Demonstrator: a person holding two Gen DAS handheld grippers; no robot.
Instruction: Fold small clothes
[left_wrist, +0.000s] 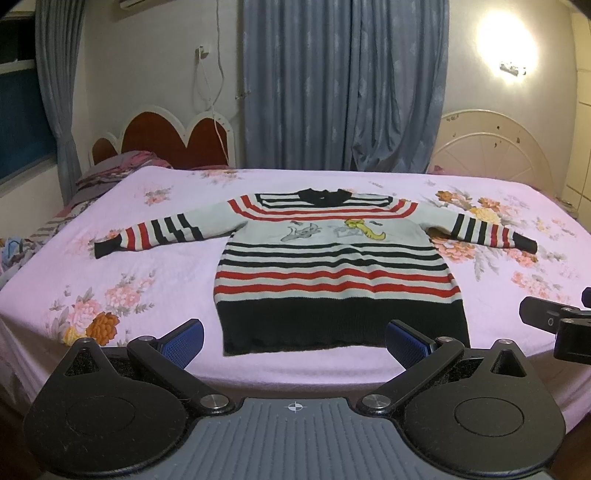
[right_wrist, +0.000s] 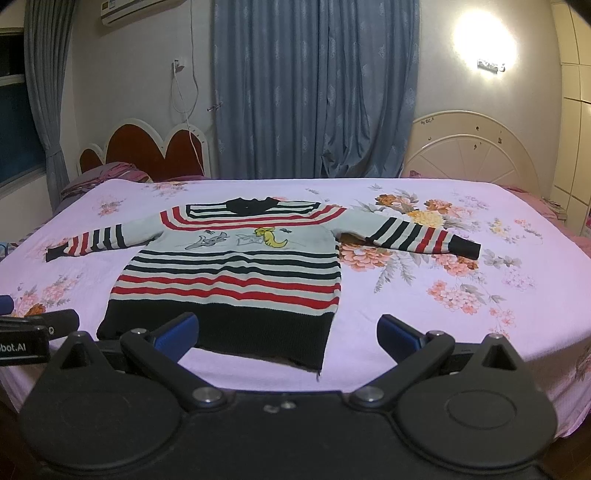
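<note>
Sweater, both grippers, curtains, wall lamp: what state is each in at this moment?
Sweater: unfolded, flat on the bed, front up, both sleeves spread out.
Left gripper: jaws wide open, empty, held near the sweater's hem.
Right gripper: jaws wide open, empty, near the hem's right corner.
Curtains: drawn shut.
Wall lamp: on.

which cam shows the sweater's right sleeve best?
Right wrist. The sleeve lies large and sharp there, stripes and black cuff clear, nearer the view's middle. In the left wrist view it is whole too, but smaller and stretched toward the fisheye edge.
</note>
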